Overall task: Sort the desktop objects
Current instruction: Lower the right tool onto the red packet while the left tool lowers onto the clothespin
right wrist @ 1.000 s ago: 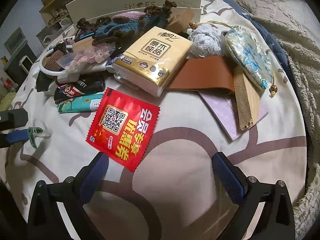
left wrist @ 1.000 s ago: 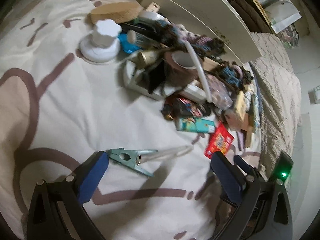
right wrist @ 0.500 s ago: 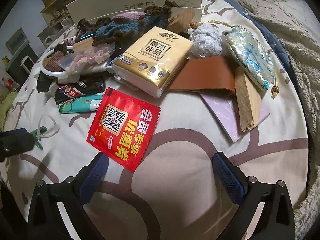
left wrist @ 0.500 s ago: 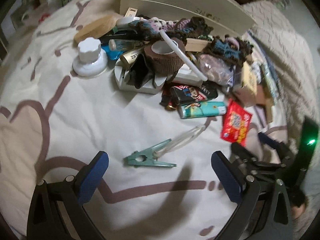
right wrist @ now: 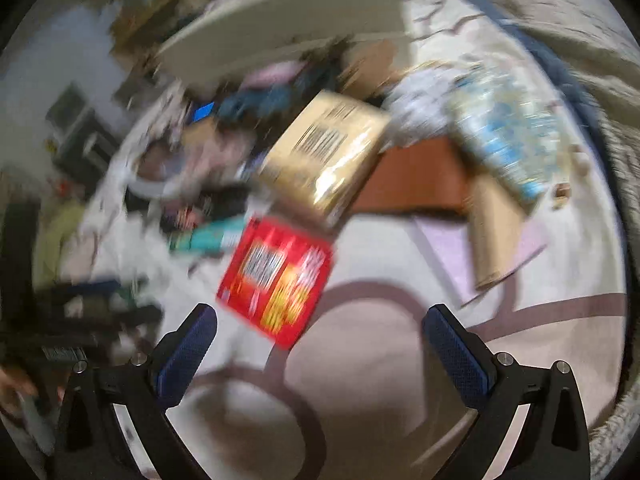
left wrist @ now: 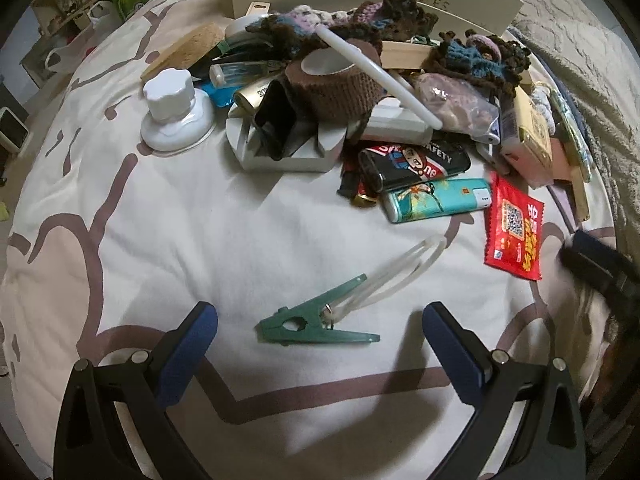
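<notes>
Left wrist view: the left hand-held gripper (left wrist: 320, 334) is spread wide and holds nothing.
Green clip: the green clothes peg (left wrist: 312, 322) with its clear loop (left wrist: 396, 270) lies flat on the bed cover (left wrist: 168, 220), just ahead of the blue pads (left wrist: 190, 346) and between them.
What changed here: a second ago the peg sat off to the left pad; now it is in the middle of the gap. The camera has swung round to line up with it.
Pile: the teal lighter (left wrist: 438, 199), black lighter (left wrist: 414, 163) and red packet (left wrist: 513, 232) lie further back, apart from the peg.
Right wrist view: the right hand-held gripper (right wrist: 320, 336) is also spread wide and empty.
What changed there: the picture was sharp before and is now smeared, so this hand has started to move fast. The red packet (right wrist: 276, 280) now lies nearer its pads than before. The yellow tissue pack (right wrist: 324, 156) is behind it.
What it means: nothing looks sorted yet. The peg looks like the left hand's first pick.
</notes>
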Demonstrator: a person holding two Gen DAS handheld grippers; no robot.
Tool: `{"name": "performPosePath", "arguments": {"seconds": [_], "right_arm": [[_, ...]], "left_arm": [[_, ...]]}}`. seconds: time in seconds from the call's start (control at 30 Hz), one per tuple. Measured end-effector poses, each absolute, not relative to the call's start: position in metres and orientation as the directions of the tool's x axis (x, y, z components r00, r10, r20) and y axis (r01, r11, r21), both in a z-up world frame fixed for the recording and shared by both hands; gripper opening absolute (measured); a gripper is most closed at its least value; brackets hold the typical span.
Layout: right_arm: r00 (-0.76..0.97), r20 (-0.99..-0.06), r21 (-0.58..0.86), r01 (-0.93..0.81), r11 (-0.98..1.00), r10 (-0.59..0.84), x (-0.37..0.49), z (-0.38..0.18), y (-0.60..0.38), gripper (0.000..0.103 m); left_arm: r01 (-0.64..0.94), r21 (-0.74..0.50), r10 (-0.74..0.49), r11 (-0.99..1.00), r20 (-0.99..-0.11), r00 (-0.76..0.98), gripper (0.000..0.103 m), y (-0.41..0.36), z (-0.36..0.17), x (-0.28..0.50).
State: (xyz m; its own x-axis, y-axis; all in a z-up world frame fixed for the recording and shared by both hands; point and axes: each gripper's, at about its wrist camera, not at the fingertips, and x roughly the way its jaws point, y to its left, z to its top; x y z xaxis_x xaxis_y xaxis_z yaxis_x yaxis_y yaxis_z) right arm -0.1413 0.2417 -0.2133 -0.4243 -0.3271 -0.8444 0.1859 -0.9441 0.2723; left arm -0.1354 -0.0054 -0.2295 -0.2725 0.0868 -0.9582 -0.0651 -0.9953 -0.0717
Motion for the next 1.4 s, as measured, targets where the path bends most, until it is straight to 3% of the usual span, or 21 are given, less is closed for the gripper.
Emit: {"name": "performPosePath", "arguments": {"seconds": [0.2, 0.43, 0.73, 0.9, 1.4], "right_arm": [[-0.441, -0.86, 0.287, -0.001, -0.958, -0.257, -0.149, -0.228, 0.257, 0.103], [-0.441, -0.877, 0.171, 0.084, -0.982, -0.191, -0.137, -0.23, 0.211, 0.103], [-0.444, -0.879, 0.152, 0.085, -0.985, -0.174, -0.132, -0.237, 0.184, 0.103], [-0.477, -0.875, 0.024, 0.129, -0.991, -0.084, -0.141, -0.248, 0.172, 0.103], [-0.456, -0.885, 0.082, 0.043, -0.996, -0.092, -0.124, -0.246, 0.229, 0.103]], "left_arm": [[-0.052, -0.014, 0.028, -0.999, -0.96, -0.277, 0.103, -0.008, -0.229, -0.137], [-0.055, -0.008, 0.023, -0.998, -0.961, -0.277, 0.103, -0.011, -0.23, -0.138], [-0.052, 0.001, 0.014, -0.999, -0.96, -0.28, 0.103, -0.021, -0.231, -0.136], [-0.053, -0.002, 0.017, -0.999, -0.96, -0.281, 0.103, -0.027, -0.231, -0.136], [-0.017, -0.023, 0.027, -1.0, -0.955, -0.296, 0.103, -0.052, -0.237, -0.135]]}}
